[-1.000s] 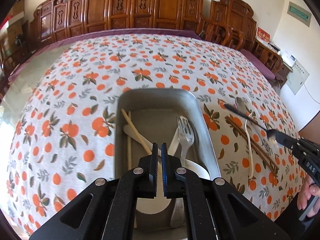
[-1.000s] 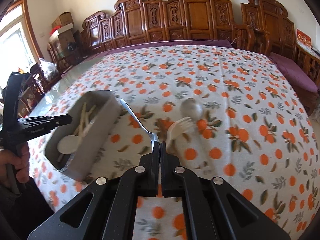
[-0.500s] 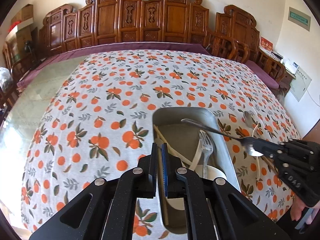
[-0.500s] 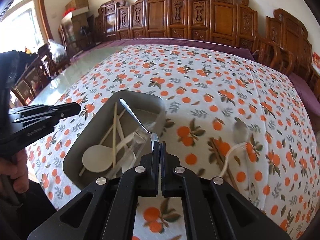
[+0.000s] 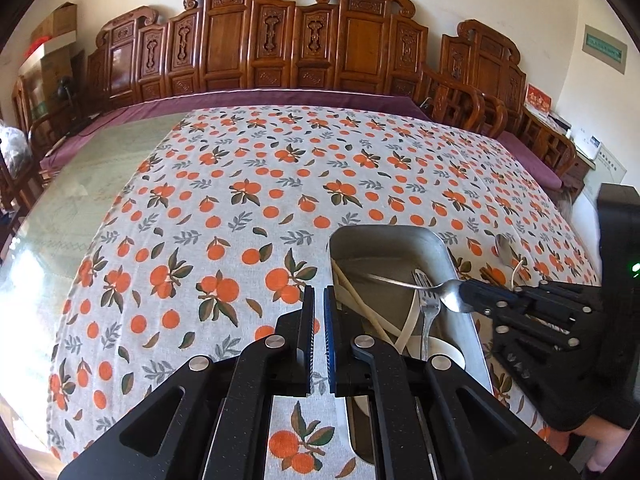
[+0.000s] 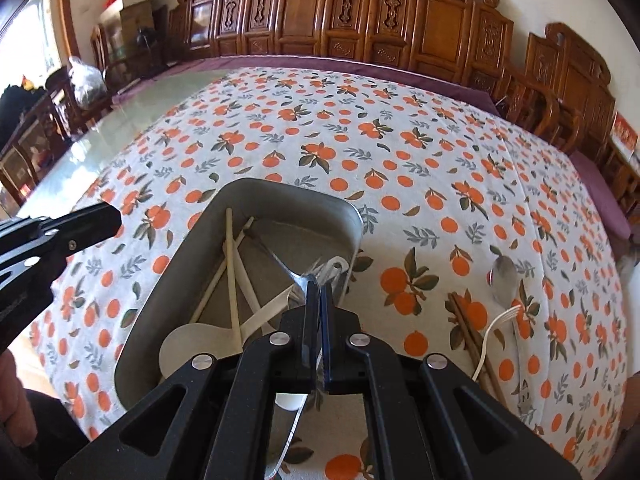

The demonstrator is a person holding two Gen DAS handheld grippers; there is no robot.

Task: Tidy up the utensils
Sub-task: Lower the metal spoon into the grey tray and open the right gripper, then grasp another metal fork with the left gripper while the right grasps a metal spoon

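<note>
The right gripper [image 6: 320,300] is clamped on the bowl of a metal spoon [image 5: 404,282], whose thin handle reaches out over the open metal tray [image 6: 280,190]; in the right wrist view the handle tip lies low inside the tray, near its far wall, though contact with the bottom cannot be told. The tray sits on the counter [image 5: 240,200], which is covered by a cloth printed with oranges. Inside the tray lie pale wooden chopsticks [image 6: 232,264], a white plastic spoon [image 6: 192,346] with its round bowl at the near end, and a metal fork [image 5: 426,304] lying lengthwise.

The left gripper [image 5: 319,334] hovers just to the left of the tray's near left edge, its pads set narrow with only a thin gap, holding nothing.

On the cloth to the right of the tray, well apart from it, rest a second metal spoon [image 6: 504,280], a pair of dark brown chopsticks [image 6: 470,332] and a white plastic fork [image 6: 496,330], the fork crossing over the dark chopsticks. Carved wooden chairs [image 5: 304,48] line the far side of the counter.
</note>
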